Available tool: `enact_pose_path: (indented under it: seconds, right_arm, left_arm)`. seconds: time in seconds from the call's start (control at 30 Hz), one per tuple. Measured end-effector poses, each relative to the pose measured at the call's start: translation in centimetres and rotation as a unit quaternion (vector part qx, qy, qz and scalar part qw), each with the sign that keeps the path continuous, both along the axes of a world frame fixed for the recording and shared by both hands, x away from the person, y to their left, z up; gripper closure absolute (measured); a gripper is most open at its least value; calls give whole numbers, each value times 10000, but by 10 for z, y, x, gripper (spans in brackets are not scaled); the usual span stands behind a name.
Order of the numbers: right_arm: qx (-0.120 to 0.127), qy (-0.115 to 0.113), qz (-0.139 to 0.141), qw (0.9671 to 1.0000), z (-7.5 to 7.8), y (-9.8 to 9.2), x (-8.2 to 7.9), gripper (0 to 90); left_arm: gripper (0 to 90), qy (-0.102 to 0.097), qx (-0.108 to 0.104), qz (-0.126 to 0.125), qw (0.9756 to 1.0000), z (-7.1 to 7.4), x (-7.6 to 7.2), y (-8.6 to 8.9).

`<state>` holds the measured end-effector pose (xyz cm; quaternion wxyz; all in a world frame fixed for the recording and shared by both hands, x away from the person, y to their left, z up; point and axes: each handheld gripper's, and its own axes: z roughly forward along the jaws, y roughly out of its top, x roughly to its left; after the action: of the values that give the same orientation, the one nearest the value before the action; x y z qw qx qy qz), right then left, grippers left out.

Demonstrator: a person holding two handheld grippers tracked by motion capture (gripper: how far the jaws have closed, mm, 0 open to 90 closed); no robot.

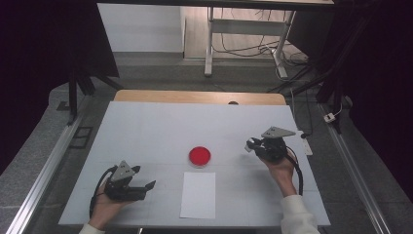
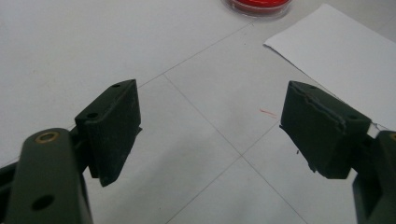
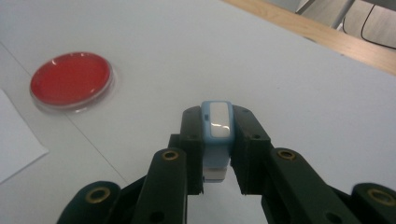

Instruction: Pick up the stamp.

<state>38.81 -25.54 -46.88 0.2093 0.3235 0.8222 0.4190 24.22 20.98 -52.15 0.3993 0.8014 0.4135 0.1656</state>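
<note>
Left gripper (image 1: pixel 146 186) low, jaws apart; right gripper (image 1: pixel 251 145) clamps blue-white object (image 3: pixel 217 122).

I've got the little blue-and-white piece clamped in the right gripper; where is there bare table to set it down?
Bare table runs along the far half, between the red dish and the wooden edge, and on the right beyond the right gripper. The middle front is crowded: dish, then paper sheet, with the open left gripper beside it.

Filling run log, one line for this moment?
left gripper open, empty | right gripper shut on blue-white device | red dish, paper on table
</note>
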Motion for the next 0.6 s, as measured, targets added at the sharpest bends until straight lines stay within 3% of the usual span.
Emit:
enact_pose_path:
  seconds: [0.07,0.1,0.6]
  right_arm:
    - [43,-9,9,10000,2,-1,-1,751]
    - [198,-43,-9,9998,4,-2,-2,751]
    - [531,-241,18,9983,22,-6,-22,751]
  left_arm:
    - [202,13,0,-6,10000,0,1,0]
    - [202,11,-6,0,10000,0,1,0]
    - [202,-21,-65,21,10000,-1,7,-1]
